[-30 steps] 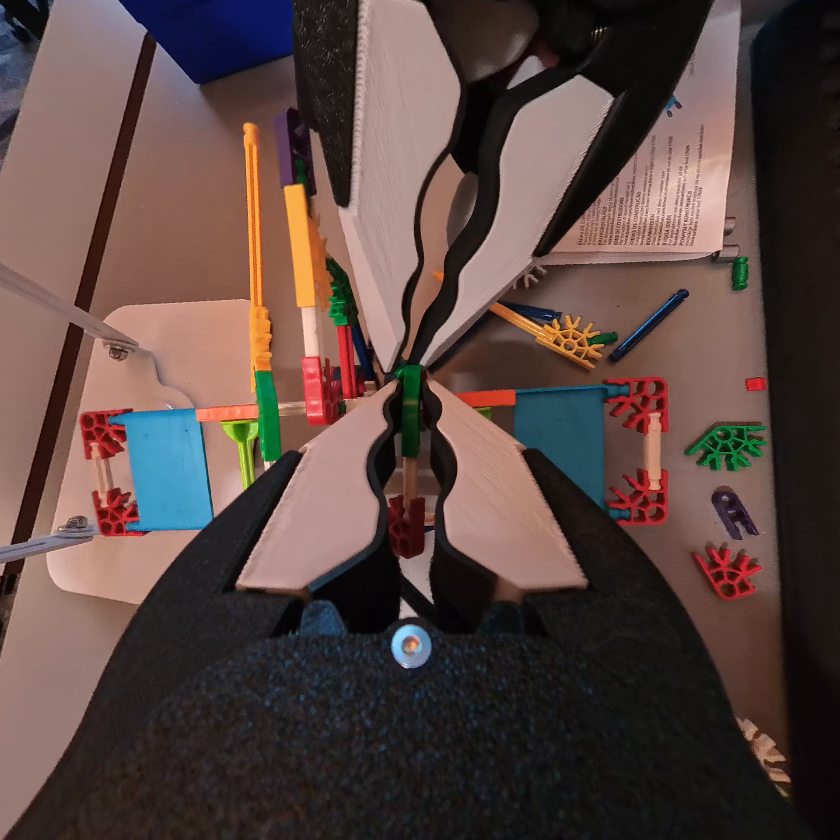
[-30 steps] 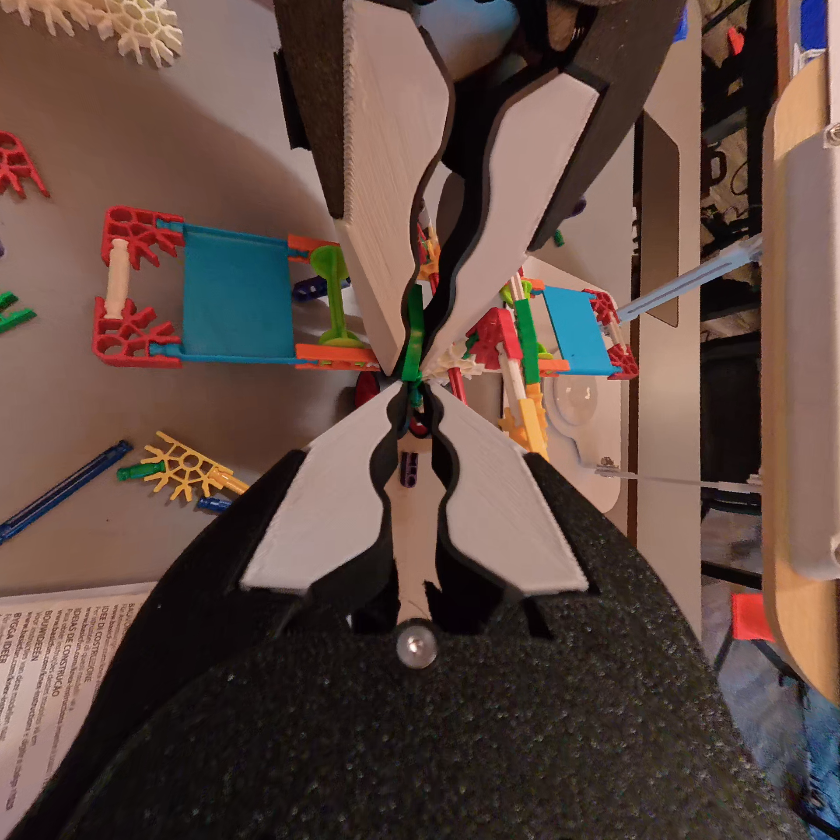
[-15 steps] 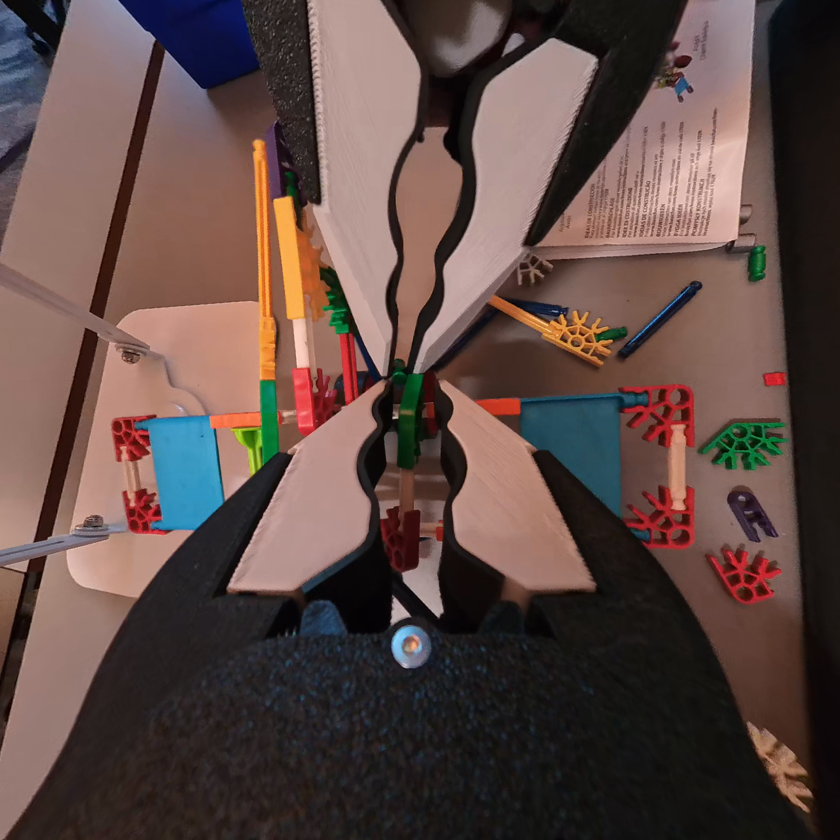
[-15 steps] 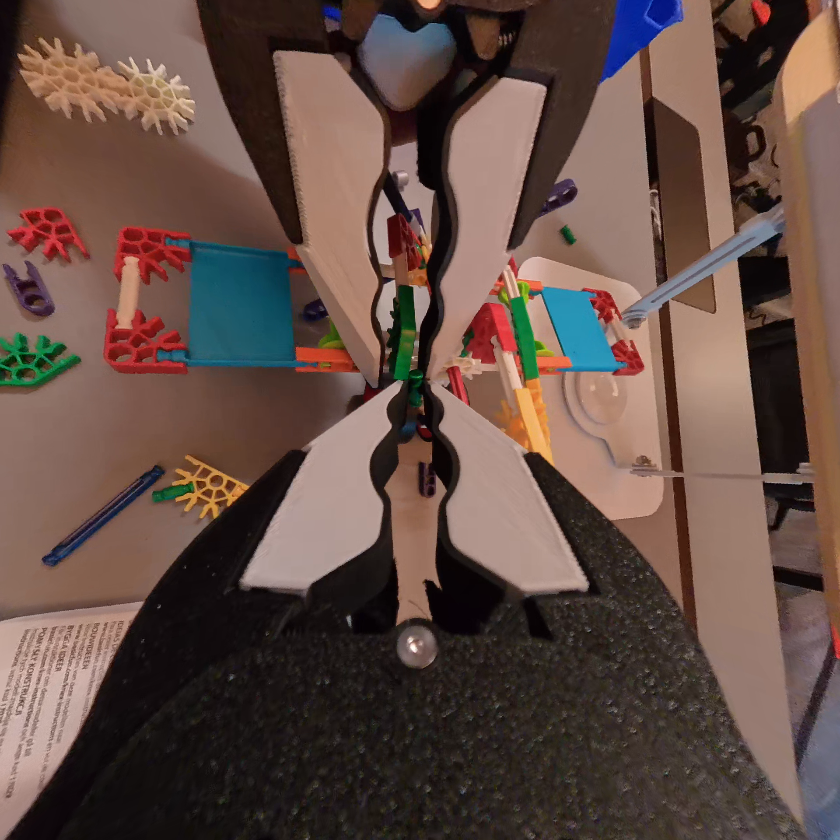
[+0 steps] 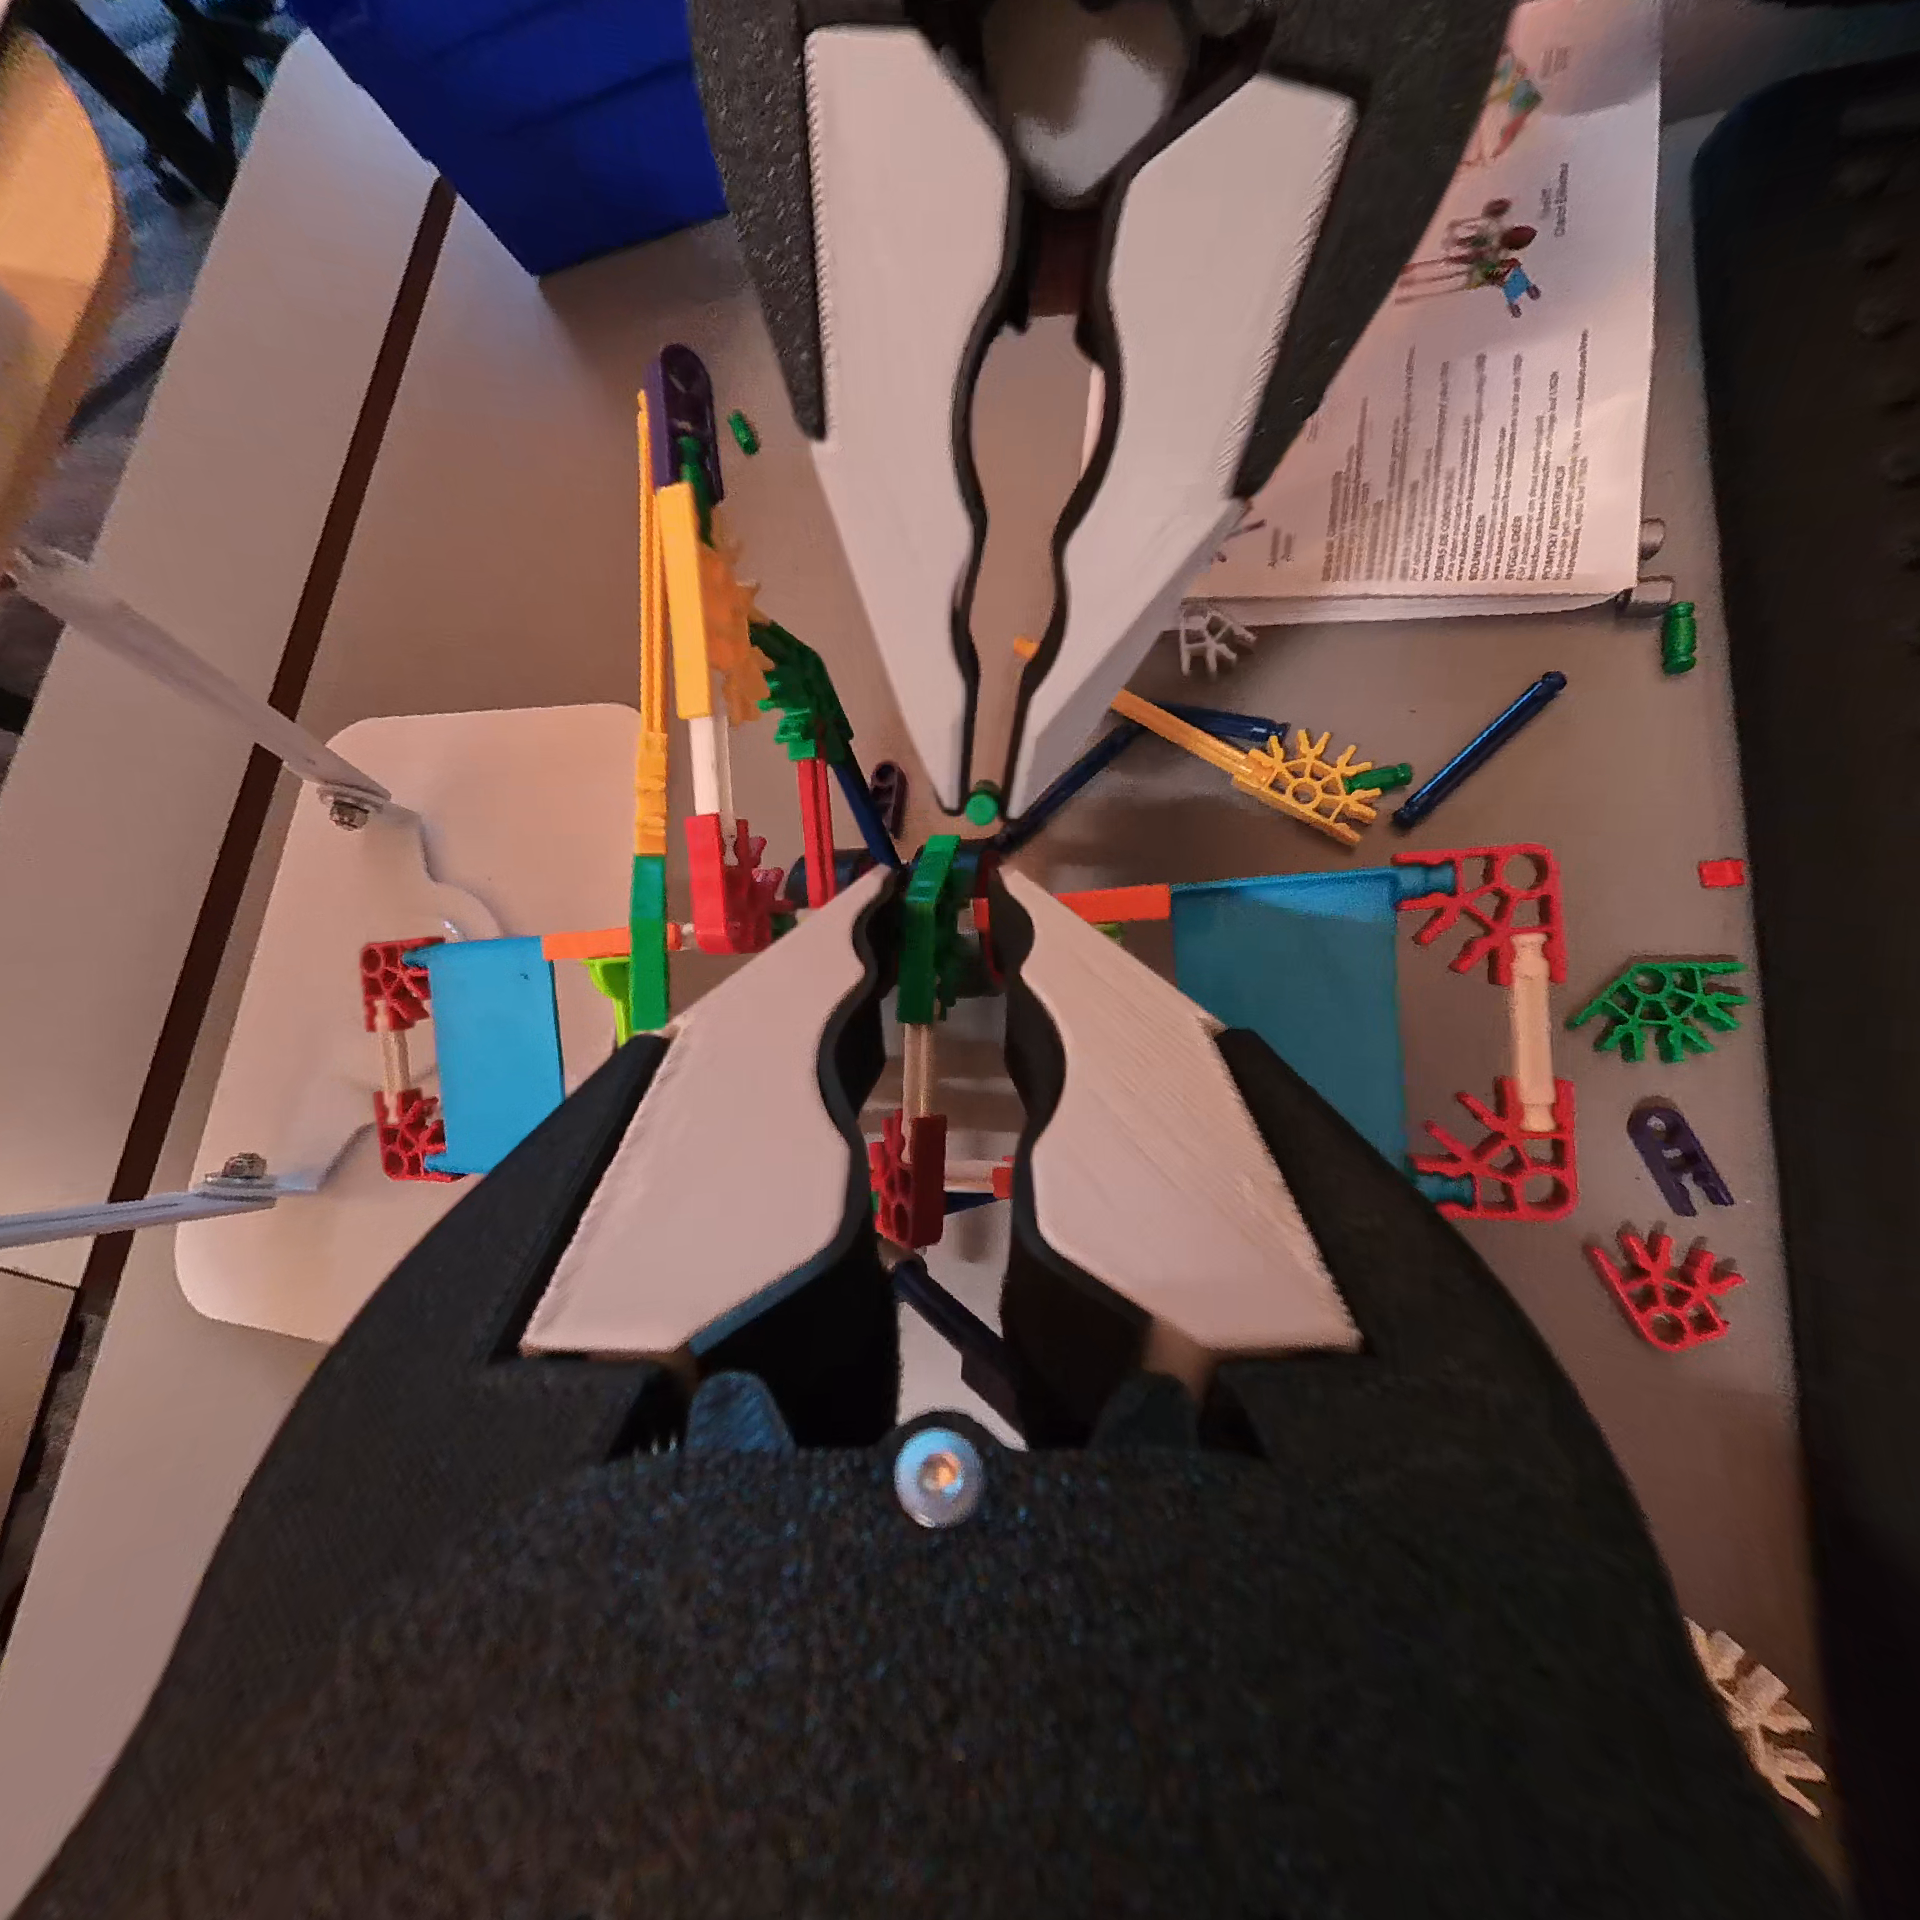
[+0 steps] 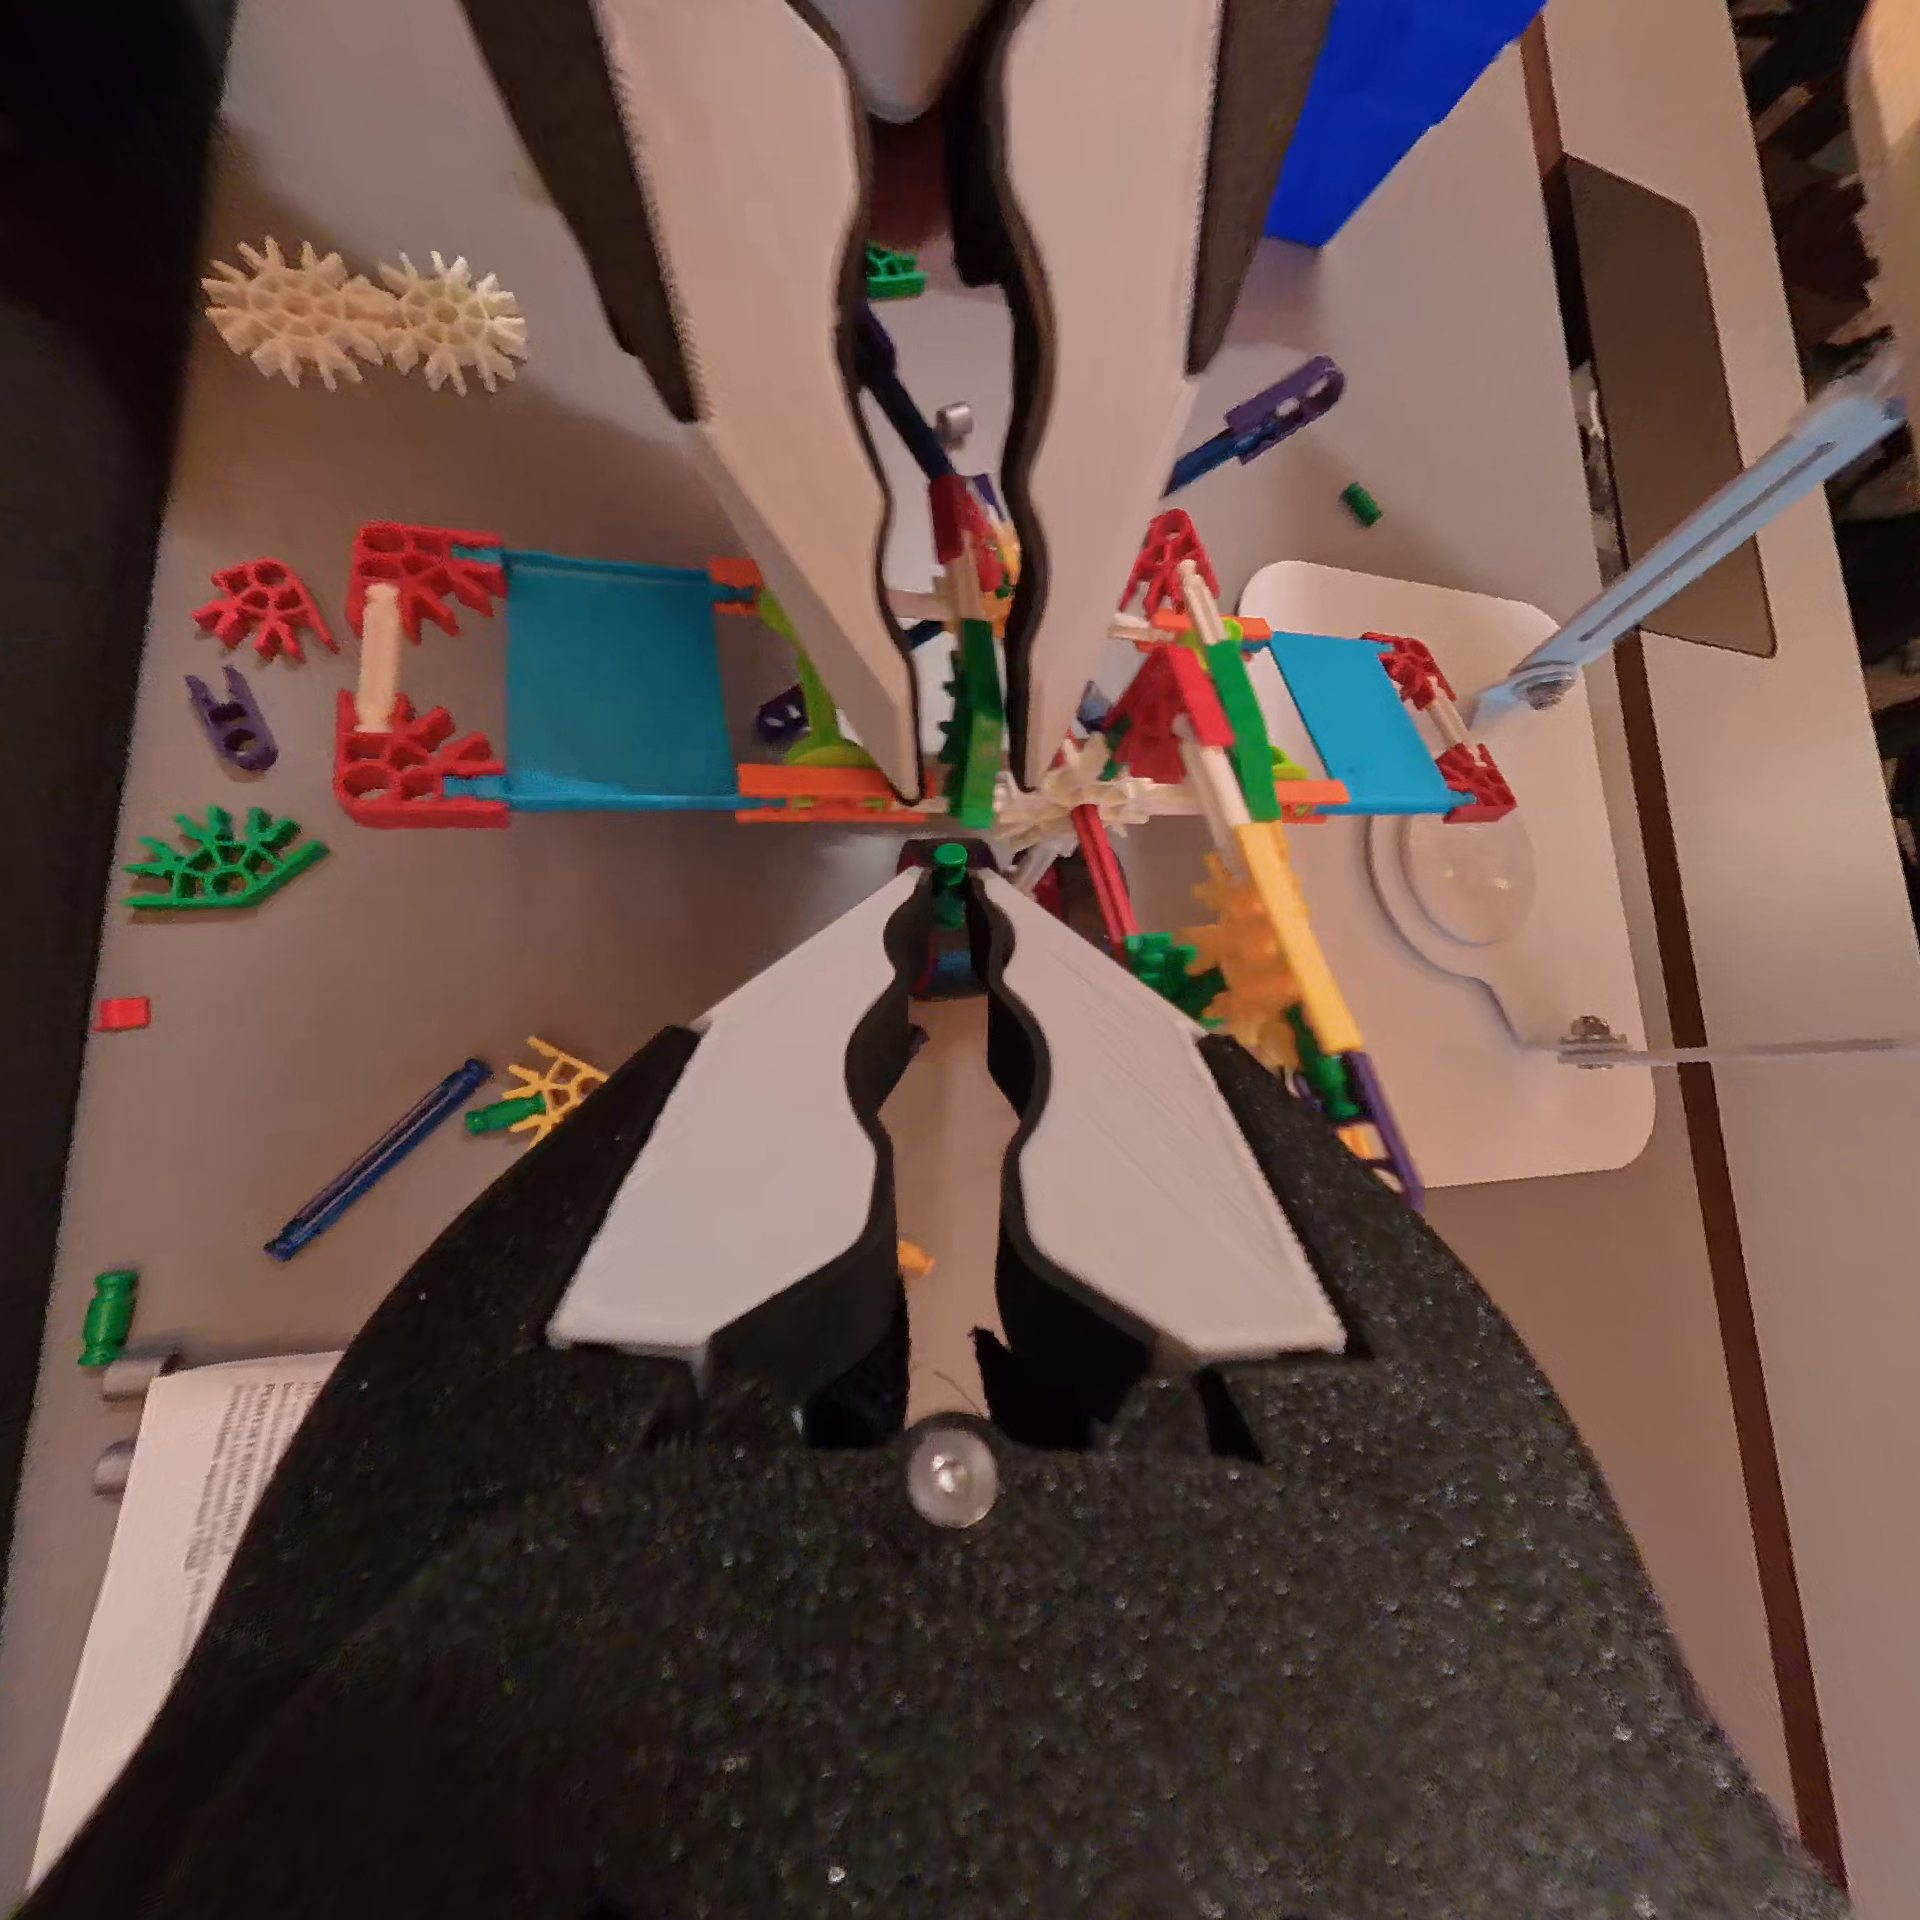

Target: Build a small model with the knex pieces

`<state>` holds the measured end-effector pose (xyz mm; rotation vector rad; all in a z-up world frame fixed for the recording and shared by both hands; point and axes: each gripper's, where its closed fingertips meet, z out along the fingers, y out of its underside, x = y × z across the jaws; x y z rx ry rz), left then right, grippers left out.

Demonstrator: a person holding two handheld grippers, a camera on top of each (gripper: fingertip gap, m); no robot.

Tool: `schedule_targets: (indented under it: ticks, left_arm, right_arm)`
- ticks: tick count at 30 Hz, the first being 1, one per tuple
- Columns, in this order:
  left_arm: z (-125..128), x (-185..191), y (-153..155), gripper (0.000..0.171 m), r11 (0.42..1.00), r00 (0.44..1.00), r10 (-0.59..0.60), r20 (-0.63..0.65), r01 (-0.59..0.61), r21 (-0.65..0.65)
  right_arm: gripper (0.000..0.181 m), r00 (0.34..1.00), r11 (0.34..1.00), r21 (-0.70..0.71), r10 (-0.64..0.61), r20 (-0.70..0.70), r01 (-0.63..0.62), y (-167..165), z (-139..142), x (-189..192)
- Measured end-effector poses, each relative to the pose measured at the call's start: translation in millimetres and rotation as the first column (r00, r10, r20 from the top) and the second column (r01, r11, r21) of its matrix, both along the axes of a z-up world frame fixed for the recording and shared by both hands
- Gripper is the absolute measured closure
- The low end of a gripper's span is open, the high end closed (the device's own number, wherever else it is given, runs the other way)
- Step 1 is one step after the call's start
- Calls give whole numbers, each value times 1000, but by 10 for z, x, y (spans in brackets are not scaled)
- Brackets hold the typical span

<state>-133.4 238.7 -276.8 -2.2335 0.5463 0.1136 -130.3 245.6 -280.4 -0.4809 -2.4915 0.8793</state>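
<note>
The left gripper (image 5: 940,894) is closed narrowly on a green connector (image 5: 928,940) that forms part of the construction-toy model (image 5: 717,769). This connector stands on edge at the centre of the model, so the grip appears to steady the whole assembly.

The right gripper (image 6: 948,883) faces it tip to tip. Its fingers pinch a short green rod (image 6: 948,881), nearly closed. The rod end points at the green connector and sits just apart from it, in line with the connector edge; contact is not visible in either view.

The model rests near the middle of the grey worktop (image 6: 312,956). One blue panel (image 5: 1288,956) with red connectors lies on the worktop; the other blue panel (image 5: 488,1039) overhangs a white bracket plate (image 5: 312,883) toward the worktop edge with the dark seam.

Loose parts lie apart from the model:
- a green fan-shaped connector (image 5: 1662,1008), a purple clip (image 5: 1673,1153) and a red connector (image 5: 1662,1288) beside the first panel;
- a dark blue rod (image 5: 1475,748) and a yellow connector (image 5: 1314,784) near a printed leaflet (image 5: 1507,416);
- two white snowflake connectors (image 6: 364,312) toward a worktop corner.

A blue bin (image 5: 540,114) stands beyond the model.
</note>
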Motion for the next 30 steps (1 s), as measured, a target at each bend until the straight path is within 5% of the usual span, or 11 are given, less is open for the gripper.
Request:
schedule_targets:
  ticks: [14, 30]
  left_arm:
    - [-91, 10, -54, 155, 997, 996, 37, 77, -31, -77]
    - [121, -157, -257, 147, 995, 993, 95, 76, -94, -19]
  right_arm:
    - [176, 999, 999, 14, -34, -12, 35, -133, -50, 4]
    - [176, 996, 998, -8, -66, -56, 66, -287, 31, -88]
